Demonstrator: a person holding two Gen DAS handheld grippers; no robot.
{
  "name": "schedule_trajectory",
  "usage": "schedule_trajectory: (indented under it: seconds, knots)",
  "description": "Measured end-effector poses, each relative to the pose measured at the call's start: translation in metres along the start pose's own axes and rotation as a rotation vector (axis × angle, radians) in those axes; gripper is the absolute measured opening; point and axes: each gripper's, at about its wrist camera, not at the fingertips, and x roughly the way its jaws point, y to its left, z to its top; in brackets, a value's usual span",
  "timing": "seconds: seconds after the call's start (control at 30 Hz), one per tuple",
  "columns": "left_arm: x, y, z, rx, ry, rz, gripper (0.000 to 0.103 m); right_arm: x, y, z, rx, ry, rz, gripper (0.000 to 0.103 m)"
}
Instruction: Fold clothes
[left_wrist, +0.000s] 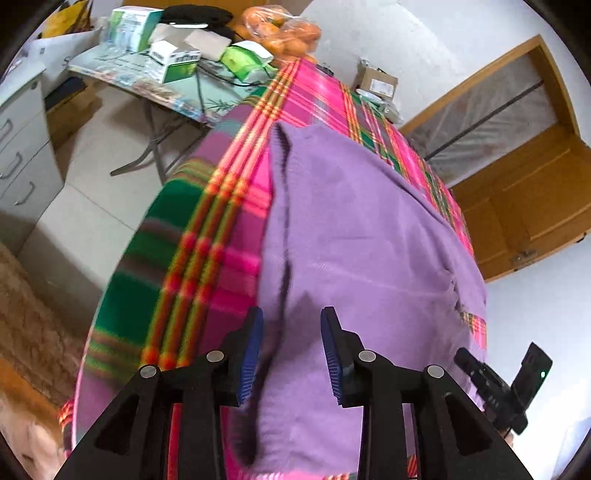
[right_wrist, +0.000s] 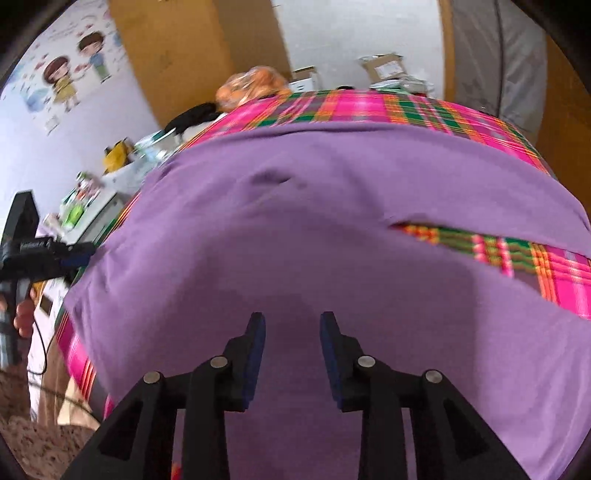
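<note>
A purple garment (left_wrist: 354, 236) lies spread on a table under a pink and green plaid cloth (left_wrist: 207, 236). Its ribbed hem edge runs along the left side in the left wrist view. My left gripper (left_wrist: 291, 354) hovers open over the garment's near left part, nothing between its blue pads. In the right wrist view the same purple garment (right_wrist: 314, 229) fills the middle, with a sleeve split showing plaid cloth (right_wrist: 517, 251) at the right. My right gripper (right_wrist: 291, 354) is open just above the fabric, holding nothing.
A second table (left_wrist: 155, 88) at the back carries green and white boxes and a bag of oranges (left_wrist: 284, 29). Grey drawers (left_wrist: 22, 155) stand at the left, a wooden door (left_wrist: 524, 184) at the right. A cardboard box (left_wrist: 376, 83) sits at the plaid table's far end.
</note>
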Motion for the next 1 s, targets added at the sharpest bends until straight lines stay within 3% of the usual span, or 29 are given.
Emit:
schedule_trajectory:
  seconds: [0.17,0.57,0.8,1.0]
  knots:
    - [-0.011,0.019,-0.021,-0.026,0.016,0.009,0.035,-0.003,0.033,-0.022,-0.067,0.008,0.059,0.038]
    - [-0.02,0.031,-0.06,-0.102,0.057,-0.145,0.036,-0.009,0.084,-0.055,-0.23,0.017,0.145,0.053]
    - [-0.013,0.02,-0.061,-0.106,0.071,-0.158,0.038,-0.015,0.101,-0.073,-0.324,0.009,0.11,0.056]
    - [-0.004,0.021,-0.06,-0.193,0.047,-0.199,0.039,-0.015,0.107,-0.082,-0.404,-0.018,0.062,0.056]
